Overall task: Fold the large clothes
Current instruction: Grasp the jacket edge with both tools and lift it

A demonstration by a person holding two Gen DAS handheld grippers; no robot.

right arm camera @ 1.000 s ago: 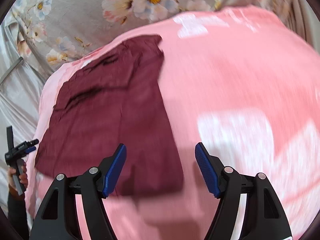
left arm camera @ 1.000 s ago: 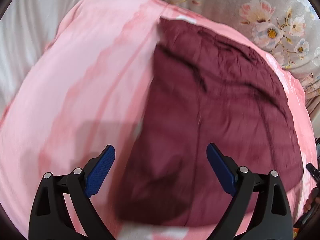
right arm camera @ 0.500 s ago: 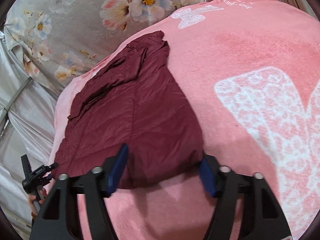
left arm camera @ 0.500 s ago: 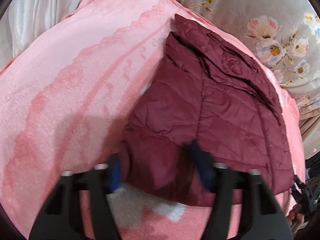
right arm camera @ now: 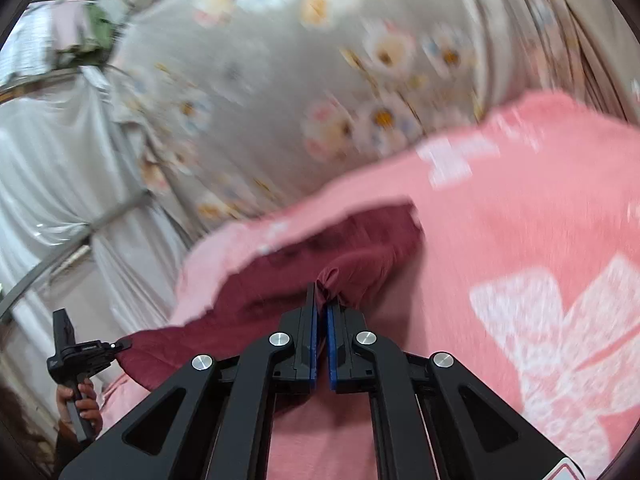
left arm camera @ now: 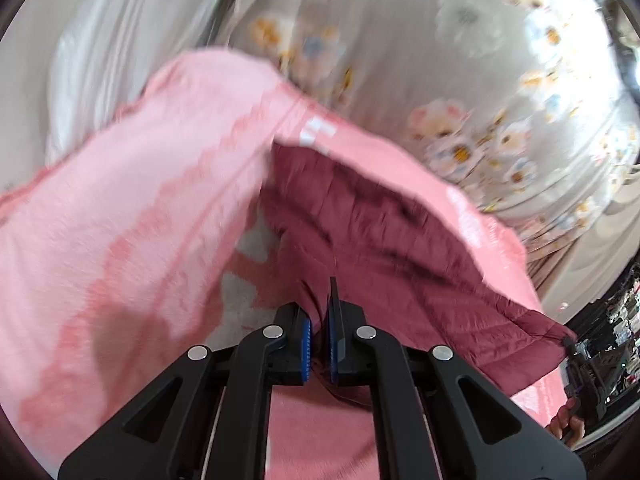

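Both tools had closed from wide open and lifted: the left tool (left arm camera: 318, 340) and right tool (right arm camera: 322, 344) each pinched the jacket's (left arm camera: 400, 240) near hem, raising it off the pink blanket (left arm camera: 120, 220), its far end resting there—fold likely begun.

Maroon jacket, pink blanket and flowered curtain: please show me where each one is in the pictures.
maroon jacket (left arm camera: 400, 232): left wrist view, on its quilted body.
pink blanket (right arm camera: 520, 216): right wrist view, on a bare part.
flowered curtain (right arm camera: 280, 80): right wrist view, on its middle.

Quilted maroon jacket (left arm camera: 400, 248) looking smooth with a faint sheen, fuzzy pink blanket (left arm camera: 132, 216) lying matt, floral curtain (right arm camera: 320, 80) hanging soft, matt black plastic left gripper (left arm camera: 318, 320).
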